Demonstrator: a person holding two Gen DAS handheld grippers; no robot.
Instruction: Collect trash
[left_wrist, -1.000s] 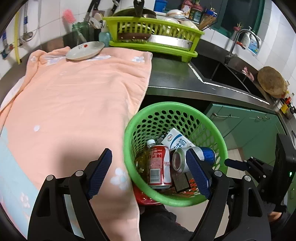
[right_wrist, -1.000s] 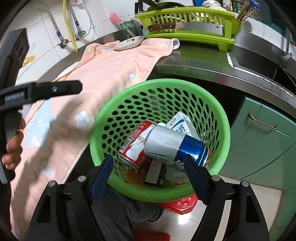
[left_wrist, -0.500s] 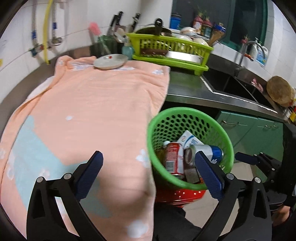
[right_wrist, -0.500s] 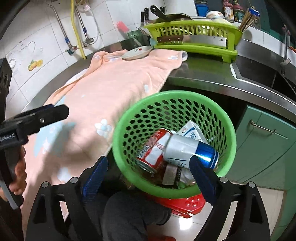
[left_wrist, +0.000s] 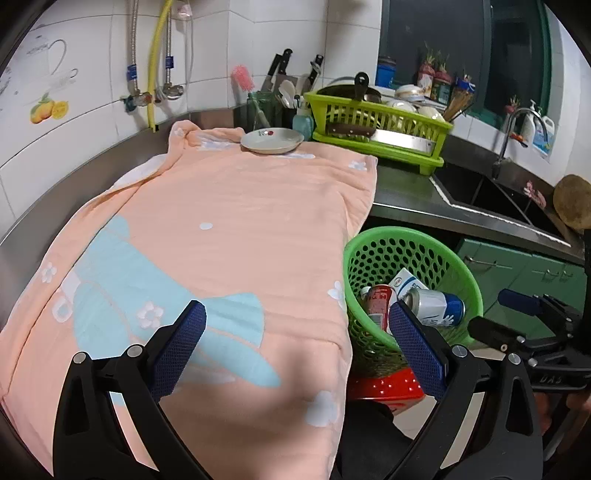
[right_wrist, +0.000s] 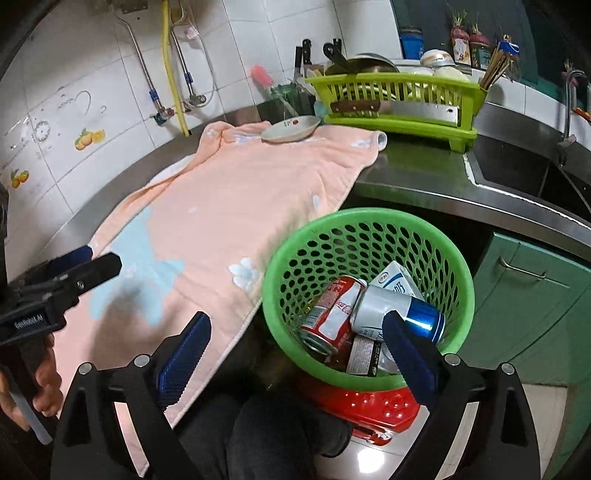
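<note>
- The round green plastic basket with holes (right_wrist: 369, 236) stands below the edge of the steel counter, on a red plastic stool (right_wrist: 373, 410), just beside the hanging edge of the peach towel with pale blue pattern (left_wrist: 229, 221).
- Inside the basket lie a red cola can (right_wrist: 332, 314), a silver and blue can (right_wrist: 399, 310), a white and blue carton (right_wrist: 397, 280) and a small dark packet (right_wrist: 364, 356); they touch each other in a heap.
- The right gripper (right_wrist: 295, 347) hovers above the near rim of the basket, its jaws spread wide, holding nothing.
- The left gripper (left_wrist: 295, 347) hangs over the towel, jaws also wide apart and empty.
- I see no more trash on the towel, so I judge the collecting is nearly finished.
- Risk: the basket sits on a narrow stool; a push on its rim could tip it and spill the cans on the floor.
- Risk: a finger may catch the towel edge and drag the white ceramic plate (left_wrist: 271, 141) at its far end.
- Behind, the lime green plastic dish rack (left_wrist: 376, 125) holds bowls, a pan and a cleaver.
</note>
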